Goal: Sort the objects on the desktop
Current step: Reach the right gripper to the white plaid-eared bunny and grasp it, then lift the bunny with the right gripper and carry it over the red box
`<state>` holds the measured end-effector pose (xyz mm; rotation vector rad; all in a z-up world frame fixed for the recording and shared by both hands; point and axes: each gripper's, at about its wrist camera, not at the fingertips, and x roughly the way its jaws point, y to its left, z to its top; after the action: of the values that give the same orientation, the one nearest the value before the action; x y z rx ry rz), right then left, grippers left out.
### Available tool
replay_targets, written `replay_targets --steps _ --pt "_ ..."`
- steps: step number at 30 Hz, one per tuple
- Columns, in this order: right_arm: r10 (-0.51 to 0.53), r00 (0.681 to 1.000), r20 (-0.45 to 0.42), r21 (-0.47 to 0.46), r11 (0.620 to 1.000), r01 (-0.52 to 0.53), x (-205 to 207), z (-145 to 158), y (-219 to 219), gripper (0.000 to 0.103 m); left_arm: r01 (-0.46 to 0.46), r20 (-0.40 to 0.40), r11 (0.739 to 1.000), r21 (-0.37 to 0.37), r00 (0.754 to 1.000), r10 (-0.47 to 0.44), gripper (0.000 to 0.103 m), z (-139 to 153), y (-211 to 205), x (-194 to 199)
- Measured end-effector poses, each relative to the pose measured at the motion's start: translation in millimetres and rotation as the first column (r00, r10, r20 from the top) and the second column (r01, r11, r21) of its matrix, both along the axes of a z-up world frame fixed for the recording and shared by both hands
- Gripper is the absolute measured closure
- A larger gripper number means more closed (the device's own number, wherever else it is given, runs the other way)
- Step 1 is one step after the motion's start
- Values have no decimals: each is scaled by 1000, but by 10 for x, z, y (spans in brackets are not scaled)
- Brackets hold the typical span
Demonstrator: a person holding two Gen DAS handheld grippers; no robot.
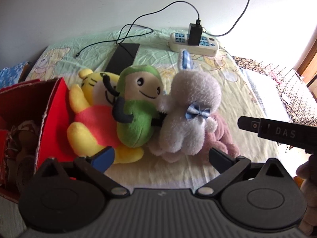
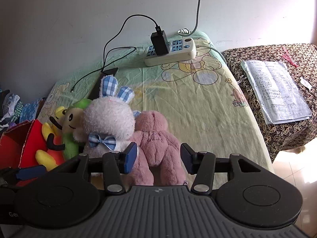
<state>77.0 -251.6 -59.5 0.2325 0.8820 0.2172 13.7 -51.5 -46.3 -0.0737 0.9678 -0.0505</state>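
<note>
At the far left stands a red box (image 1: pixel 29 107) with its flap open, and something brownish already lies inside it; what it is I cannot tell. Just beside the box, leaning on its right wall, lies a yellow tiger toy (image 1: pixel 89 123) in a red shirt. A green toy (image 1: pixel 136 117) with a smiling face rests on the tiger, and a white rabbit (image 1: pixel 188 119) with a blue checked bow presses against the green one. Under and to the right of the rabbit lies a pink bear (image 2: pixel 154 144). All four toys are in one heap on the near left part of the desk (image 2: pixel 198 103), which has a cartoon cloth on it.

The left tongs (image 1: pixel 160 158) are spread wide and hold nothing; they hang just before the heap, between the tiger's foot and the bear. The right tongs (image 2: pixel 157 157) are also spread, with the bear's legs between the two fingers but, as it seems, not yet squeezed.

Farther back lie a black phone (image 1: pixel 122 57) on a cable and a power strip (image 2: pixel 172 53) with a charger (image 2: pixel 159 42).

The risk, I think, is in the heap itself. The rabbit lies partly on the bear, so pulling the bear may drag the rabbit with it or roll it off the near edge. Soft legs can also slip out of a shallow pinch. The two tongs are near each other and could collide.
</note>
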Motion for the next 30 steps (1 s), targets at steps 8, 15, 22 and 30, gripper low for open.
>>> replay_targets --steps 8,15,22,30 --pt "34 999 12 136 990 -36 246 41 -16 40 105 110 994 36 988 -108 2 63 -217 204" --pt "122 992 -21 232 966 -114 463 -127 52 36 154 79 988 5 985 -154 6 -152 -274 435" --pt "201 980 6 317 929 -192 571 -173 139 33 146 24 989 -10 989 -146 20 -339 -248 618" --pt "283 958 -55 376 894 -243 632 -309 262 49 128 22 992 10 992 -128 40 -381 -255 682"
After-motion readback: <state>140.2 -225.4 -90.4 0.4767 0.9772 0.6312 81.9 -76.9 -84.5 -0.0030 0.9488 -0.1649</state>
